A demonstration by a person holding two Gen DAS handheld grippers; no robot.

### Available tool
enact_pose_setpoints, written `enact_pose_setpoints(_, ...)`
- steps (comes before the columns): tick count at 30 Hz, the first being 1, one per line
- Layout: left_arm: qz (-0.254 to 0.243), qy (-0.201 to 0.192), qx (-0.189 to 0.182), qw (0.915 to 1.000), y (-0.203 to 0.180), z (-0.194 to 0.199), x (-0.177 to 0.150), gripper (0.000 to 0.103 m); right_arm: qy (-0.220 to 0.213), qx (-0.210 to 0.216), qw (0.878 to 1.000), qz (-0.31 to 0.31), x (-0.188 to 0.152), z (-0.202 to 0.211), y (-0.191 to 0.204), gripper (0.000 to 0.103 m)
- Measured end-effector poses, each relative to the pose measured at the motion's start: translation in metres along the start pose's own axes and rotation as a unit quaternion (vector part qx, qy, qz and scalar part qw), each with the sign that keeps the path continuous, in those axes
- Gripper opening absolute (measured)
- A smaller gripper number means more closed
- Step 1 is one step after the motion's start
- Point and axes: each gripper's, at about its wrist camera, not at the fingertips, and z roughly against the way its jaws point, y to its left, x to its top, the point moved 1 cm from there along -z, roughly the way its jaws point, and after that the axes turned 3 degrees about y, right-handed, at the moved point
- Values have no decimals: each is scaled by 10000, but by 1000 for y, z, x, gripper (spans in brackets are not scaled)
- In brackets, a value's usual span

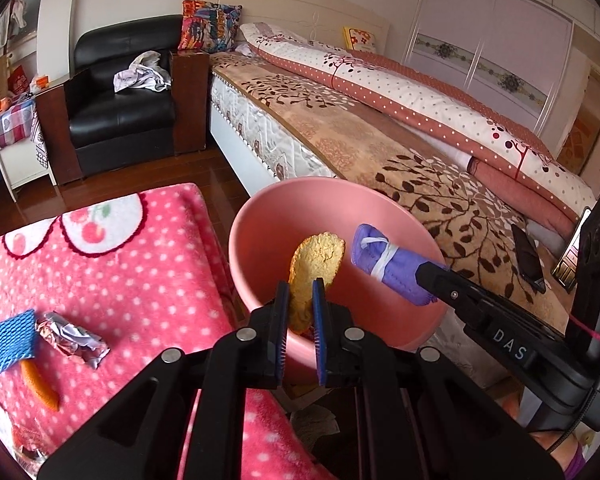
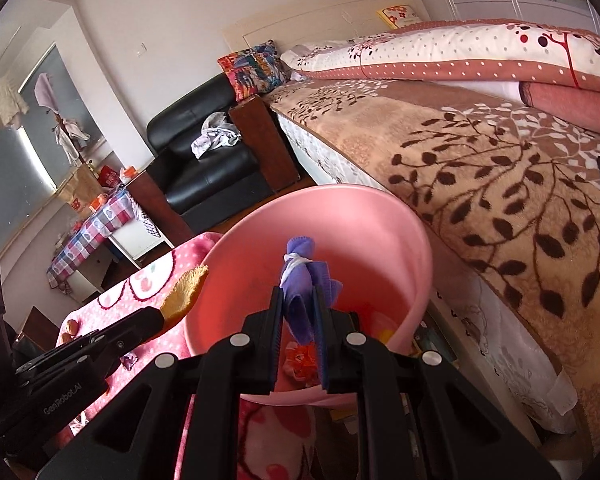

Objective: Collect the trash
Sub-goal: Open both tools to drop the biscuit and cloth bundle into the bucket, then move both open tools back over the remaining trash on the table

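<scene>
From the left wrist view, the left gripper [image 1: 301, 292] has its jaws clenched on a yellow sponge piece [image 1: 315, 268], held above the pink bin [image 1: 260, 216]. The sponge sits nearer the bin's close rim, so a release here could, I judge, bounce it onto the floor. On the pink-blanketed desk [image 1: 140, 264] three pieces of trash remain: one blue foam net [image 1: 13, 340], one foil wrapper [image 1: 72, 338], one orange peel strip [image 1: 40, 384].

From the right wrist view, the right gripper [image 2: 298, 304] grips one purple rolled cloth [image 2: 300, 292] tied with white string, over the bin's mouth. Both tools crowd one opening; they might collide. Some orange and yellow scraps [image 2: 300, 356] already lie inside, count unclear.
</scene>
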Motion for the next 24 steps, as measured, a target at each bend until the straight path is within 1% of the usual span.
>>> enact_pose_setpoints(4,-42,33,-28,10000,-3,-4,0,14,-19,-25,10000,19,-1,1,0,14)
enact_pose_setpoints(5,-49,34,-37,10000,-3,-3,0,19,-28,-37,10000,25,-1,3,2,15)
enact_pose_setpoints(6,-59,24,-65,10000,-4,-3,0,28,-32,-55,10000,45,-1,4,2,15)
enact_pose_setpoints(8,-76,-12,-92,9999,-5,0,1,34,-26,-93,9999,65,-1,4,3,16)
enact_pose_setpoints(12,-128,-58,-114,9998,-8,6,1,35,-53,-92,9999,95,-1,7,6,29)
enact_pose_setpoints(13,-144,-74,-117,9998,-8,8,0,35,-57,-89,9999,98,-2,8,7,30)
enact_pose_setpoints(18,-126,-141,-139,9997,-8,21,-3,35,-82,15,9998,152,-5,18,17,31)
enact_pose_setpoints(24,-138,-344,-104,9993,-6,44,-12,35,-162,119,9993,324,-14,33,39,32)
